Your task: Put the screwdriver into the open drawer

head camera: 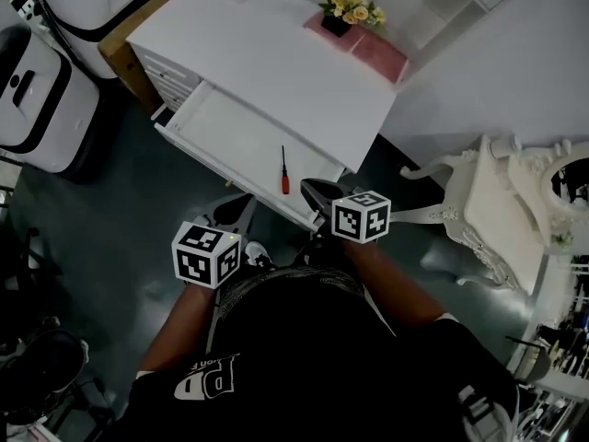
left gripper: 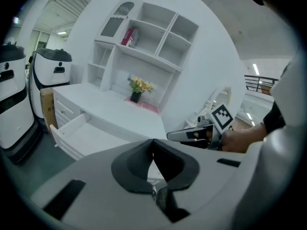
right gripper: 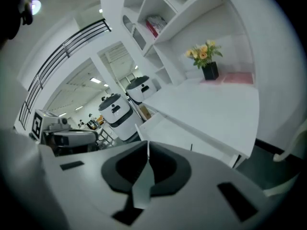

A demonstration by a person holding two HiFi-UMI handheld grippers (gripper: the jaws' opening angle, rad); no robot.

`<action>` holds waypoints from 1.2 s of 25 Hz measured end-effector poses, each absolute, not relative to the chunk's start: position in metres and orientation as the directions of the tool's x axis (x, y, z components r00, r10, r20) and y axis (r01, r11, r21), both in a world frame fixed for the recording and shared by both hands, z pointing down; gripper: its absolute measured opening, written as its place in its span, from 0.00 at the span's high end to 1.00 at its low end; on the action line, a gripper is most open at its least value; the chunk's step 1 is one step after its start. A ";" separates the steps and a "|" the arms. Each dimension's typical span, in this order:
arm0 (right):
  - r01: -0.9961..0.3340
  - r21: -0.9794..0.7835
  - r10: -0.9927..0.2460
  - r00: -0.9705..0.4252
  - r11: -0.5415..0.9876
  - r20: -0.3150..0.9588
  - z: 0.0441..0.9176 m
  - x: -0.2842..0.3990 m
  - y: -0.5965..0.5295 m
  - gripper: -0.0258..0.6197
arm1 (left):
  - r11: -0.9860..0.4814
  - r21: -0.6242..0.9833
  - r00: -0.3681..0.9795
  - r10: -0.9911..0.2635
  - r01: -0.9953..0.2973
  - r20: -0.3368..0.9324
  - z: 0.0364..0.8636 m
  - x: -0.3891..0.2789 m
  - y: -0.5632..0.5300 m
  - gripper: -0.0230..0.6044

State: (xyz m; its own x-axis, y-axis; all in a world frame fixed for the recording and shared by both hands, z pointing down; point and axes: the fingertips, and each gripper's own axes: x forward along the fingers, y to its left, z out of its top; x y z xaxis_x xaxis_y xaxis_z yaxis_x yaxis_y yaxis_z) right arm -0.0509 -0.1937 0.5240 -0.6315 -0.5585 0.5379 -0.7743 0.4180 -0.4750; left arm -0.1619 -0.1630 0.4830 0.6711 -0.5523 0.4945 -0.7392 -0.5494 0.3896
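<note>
A screwdriver (head camera: pixel 284 171) with a red handle and a dark shaft lies inside the open white drawer (head camera: pixel 225 127) of the desk, near its front right corner. Both grippers hang in front of the drawer, close to the person's body and apart from the screwdriver. My left gripper (head camera: pixel 239 205) (left gripper: pixel 153 140) has its jaws together at the tips, with nothing between them. My right gripper (head camera: pixel 313 190) (right gripper: pixel 147 143) is also shut and empty; it sits just off the drawer's front right corner. The drawer (left gripper: pixel 72 131) (right gripper: pixel 168 128) shows ahead of the jaws in both gripper views.
The white desk top (head camera: pixel 276 63) carries a pot of yellow flowers (head camera: pixel 348 5) on a pink cloth (head camera: pixel 373 52). An ornate white chair (head camera: pixel 497 201) stands to the right. White machines (head camera: pixel 37 90) and a cardboard box (head camera: pixel 129 58) stand on the left.
</note>
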 end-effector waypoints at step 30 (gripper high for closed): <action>-0.699 -0.380 -0.664 -0.707 0.606 0.242 0.407 0.058 -0.024 0.95 | -0.544 0.315 0.628 -0.654 -0.778 0.421 0.424 -0.057 -0.022 0.94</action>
State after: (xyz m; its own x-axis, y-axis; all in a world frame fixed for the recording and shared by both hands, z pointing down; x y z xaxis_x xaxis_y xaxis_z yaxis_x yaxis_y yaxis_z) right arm 0.0577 -0.0243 0.4070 -0.7074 -0.6642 0.2416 -0.6988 0.6058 -0.3804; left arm -0.0566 -0.0219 0.4237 0.6280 -0.6544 0.4213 -0.7779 -0.5440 0.3146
